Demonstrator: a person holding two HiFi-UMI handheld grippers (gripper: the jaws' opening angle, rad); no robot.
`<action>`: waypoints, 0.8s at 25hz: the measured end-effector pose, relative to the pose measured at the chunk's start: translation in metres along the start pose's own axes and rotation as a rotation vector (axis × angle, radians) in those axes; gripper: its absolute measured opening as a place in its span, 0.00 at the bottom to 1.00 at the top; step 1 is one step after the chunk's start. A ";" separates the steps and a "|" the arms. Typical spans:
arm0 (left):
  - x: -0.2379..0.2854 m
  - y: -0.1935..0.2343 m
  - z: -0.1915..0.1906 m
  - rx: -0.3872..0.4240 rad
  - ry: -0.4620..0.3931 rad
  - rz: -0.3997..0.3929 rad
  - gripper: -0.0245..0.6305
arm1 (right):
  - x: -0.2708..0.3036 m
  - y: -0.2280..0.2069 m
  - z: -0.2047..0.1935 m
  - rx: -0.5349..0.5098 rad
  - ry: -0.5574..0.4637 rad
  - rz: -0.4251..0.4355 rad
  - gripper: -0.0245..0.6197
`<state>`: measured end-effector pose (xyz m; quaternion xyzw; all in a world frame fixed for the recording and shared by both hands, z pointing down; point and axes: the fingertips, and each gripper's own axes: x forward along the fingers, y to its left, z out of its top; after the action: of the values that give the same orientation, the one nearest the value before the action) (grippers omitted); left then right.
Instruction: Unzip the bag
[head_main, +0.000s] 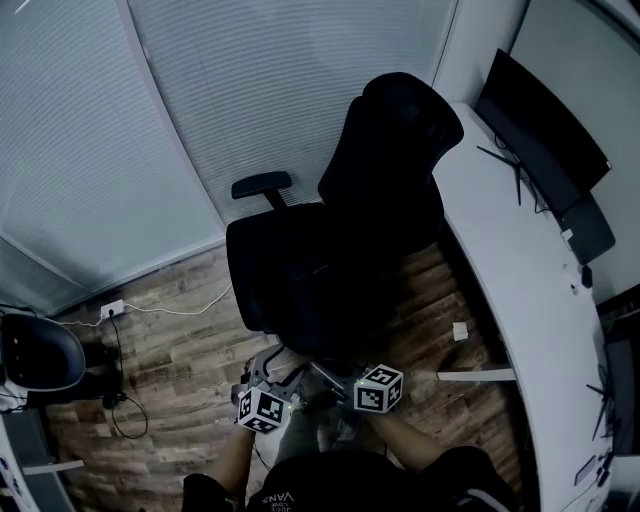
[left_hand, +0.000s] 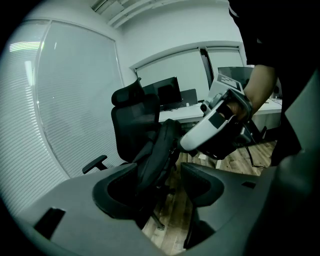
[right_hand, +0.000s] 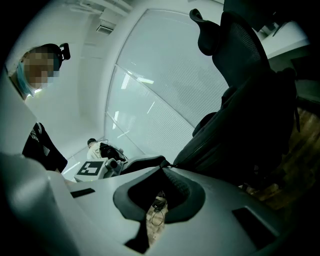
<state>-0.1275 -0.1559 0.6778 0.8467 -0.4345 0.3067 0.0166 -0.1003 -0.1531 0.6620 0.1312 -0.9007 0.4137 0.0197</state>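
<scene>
A black bag leans on the seat of a black office chair; in the head view it blends into the chair. My right gripper is shut at the low end of the bag's zipper line, and the pull is hidden between its tips. In the left gripper view it reaches in from the right, against the bag's top. My left gripper stands wide open just short of the bag, with nothing between its fingers. Both grippers sit close together at the seat's front edge.
A long white desk with a dark monitor runs along the right. Blinds cover the glass wall behind the chair. On the wooden floor, cables and a second dark chair lie at the left.
</scene>
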 end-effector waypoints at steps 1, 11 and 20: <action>0.002 0.001 0.000 0.005 -0.003 -0.005 0.44 | 0.001 0.001 0.002 0.001 -0.002 0.000 0.11; 0.030 0.015 0.008 0.055 -0.011 -0.085 0.44 | 0.012 0.005 0.025 0.024 -0.030 -0.001 0.11; 0.039 0.029 0.018 0.071 -0.015 -0.077 0.29 | 0.012 0.005 0.048 0.058 -0.077 0.010 0.11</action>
<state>-0.1234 -0.2078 0.6767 0.8651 -0.3907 0.3146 -0.0051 -0.1099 -0.1887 0.6279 0.1432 -0.8891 0.4343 -0.0208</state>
